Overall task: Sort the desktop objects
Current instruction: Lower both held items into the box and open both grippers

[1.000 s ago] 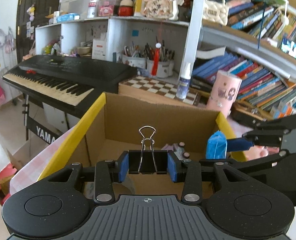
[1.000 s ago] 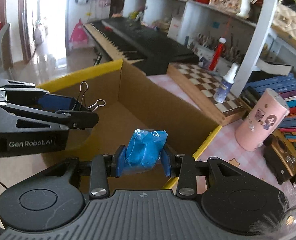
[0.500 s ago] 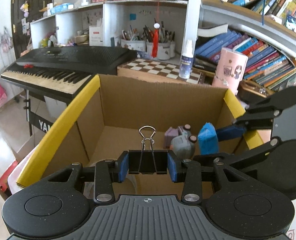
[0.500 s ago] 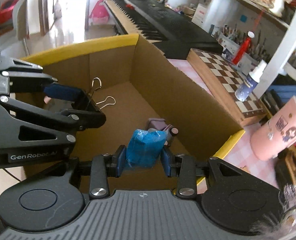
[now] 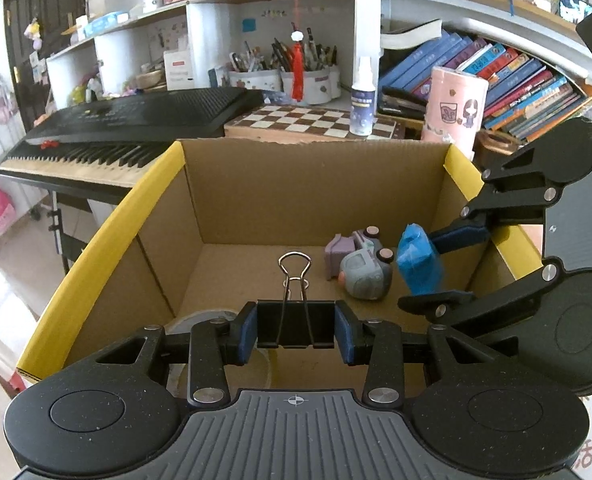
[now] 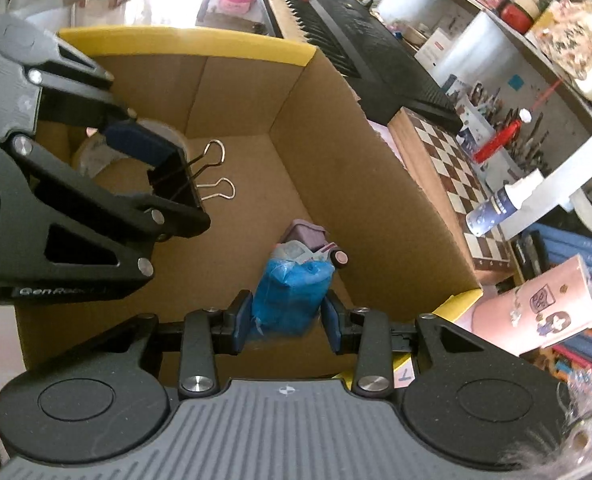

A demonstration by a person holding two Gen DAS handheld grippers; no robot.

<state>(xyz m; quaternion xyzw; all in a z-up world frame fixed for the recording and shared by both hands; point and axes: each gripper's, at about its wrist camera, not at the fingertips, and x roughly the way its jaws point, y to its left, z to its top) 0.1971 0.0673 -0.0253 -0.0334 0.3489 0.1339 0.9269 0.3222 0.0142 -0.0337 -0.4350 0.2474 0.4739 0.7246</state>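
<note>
My left gripper [image 5: 295, 330] is shut on a black binder clip [image 5: 294, 322] with its wire handles standing up, held over the open cardboard box [image 5: 155, 184] with yellow-taped rims. In the right wrist view the same left gripper [image 6: 167, 172] and binder clip [image 6: 175, 178] hang at the left above the box floor. My right gripper [image 6: 287, 318] is shut on a crumpled blue packet [image 6: 291, 298], seen from the left wrist as the blue packet [image 5: 418, 262] inside the box's right side. Two small grey and purple toy cars [image 5: 360, 264] lie on the box floor.
A roll of tape [image 5: 211, 320] lies in the box's near left corner. Behind the box stand a chessboard [image 5: 308, 120], a spray bottle [image 5: 363, 98], a pink canister [image 5: 452, 106] and a black keyboard [image 5: 127, 128]. Shelves of books [image 5: 516, 80] fill the right.
Both grippers have sunk lower into the box with their loads, and the right one has rolled. The box floor and toy cars have come into fuller view.
</note>
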